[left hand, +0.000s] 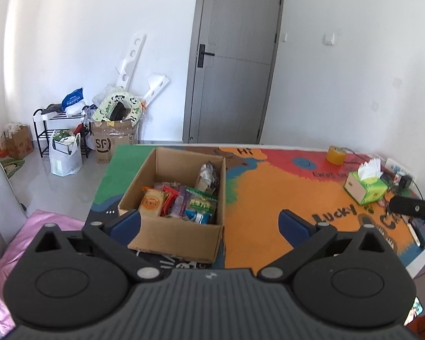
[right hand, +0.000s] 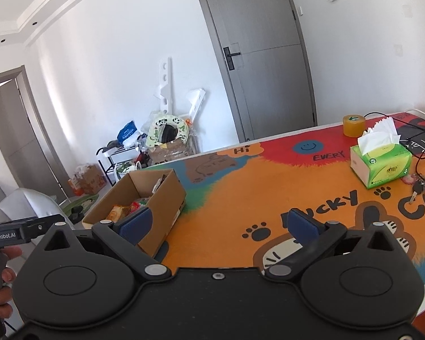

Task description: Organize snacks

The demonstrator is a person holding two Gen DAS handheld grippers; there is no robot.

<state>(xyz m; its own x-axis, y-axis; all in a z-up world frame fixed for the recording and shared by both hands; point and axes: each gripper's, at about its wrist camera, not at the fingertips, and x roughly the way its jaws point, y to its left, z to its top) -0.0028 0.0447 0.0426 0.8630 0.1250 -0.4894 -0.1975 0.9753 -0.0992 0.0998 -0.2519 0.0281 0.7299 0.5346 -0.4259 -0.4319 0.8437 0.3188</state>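
Observation:
An open cardboard box (left hand: pixel 181 233) stands on the left part of the colourful table mat (left hand: pixel 269 192). Several snack packets (left hand: pixel 181 201) lie inside it. My left gripper (left hand: pixel 209 226) is open and empty, held above the box's near wall. In the right wrist view the box (right hand: pixel 167 198) is at the left, with snacks (right hand: pixel 121 211) partly seen inside. My right gripper (right hand: pixel 218 223) is open and empty above the mat (right hand: pixel 240 192), to the right of the box.
A green tissue box (right hand: pixel 382 167), a tape roll (right hand: pixel 353 125), keys (right hand: pixel 419 189) and cables lie at the table's right end. A power strip (left hand: pixel 399 170) sits at the far right edge. Beyond the table are a grey door (left hand: pixel 232 65), a shoe rack (left hand: pixel 56 130) and bags.

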